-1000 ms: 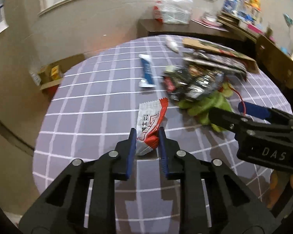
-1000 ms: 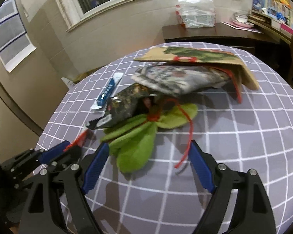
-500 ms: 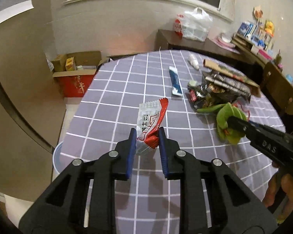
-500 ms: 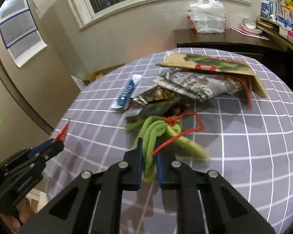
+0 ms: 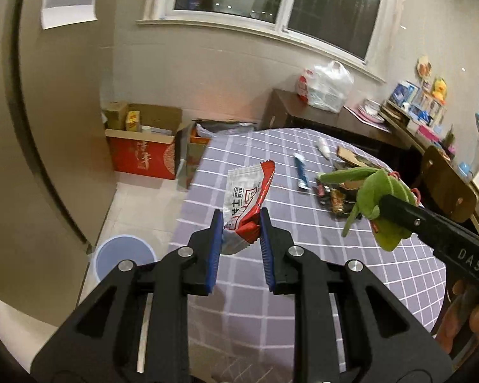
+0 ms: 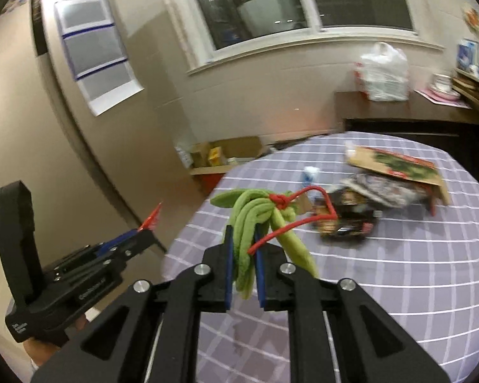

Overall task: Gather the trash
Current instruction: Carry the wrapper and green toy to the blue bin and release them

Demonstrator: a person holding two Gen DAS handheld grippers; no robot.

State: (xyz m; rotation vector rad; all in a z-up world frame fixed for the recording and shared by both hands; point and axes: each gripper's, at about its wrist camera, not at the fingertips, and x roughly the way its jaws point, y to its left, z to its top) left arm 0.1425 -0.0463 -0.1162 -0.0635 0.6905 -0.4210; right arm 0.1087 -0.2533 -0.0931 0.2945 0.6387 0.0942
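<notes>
A round tabletop (image 5: 303, 290) in a lilac checked cloth fills the lower room, with a dark window above. On the floor left of the tabletop stands a pale blue bin (image 5: 121, 255), seen only by the left wrist camera, below and left of the left claw (image 5: 241, 242). That claw pinches the lower end of a red and white snack wrapper (image 5: 247, 198), its long axis standing upright, lifted clear of the cloth. The right claw (image 6: 243, 268) is pressed onto a bunch of limp green leaves (image 6: 255, 220) tied with red string (image 6: 306, 204), also held in the air. Judging by position, the left claw is nearer the bin. Left on the far tabletop: a torn cardboard sheet (image 6: 396, 166), dark snack bags (image 6: 348, 220) and a blue tube (image 5: 301, 172). The right wrist camera shows the string knot and cardboard plainly, but no bin.
</notes>
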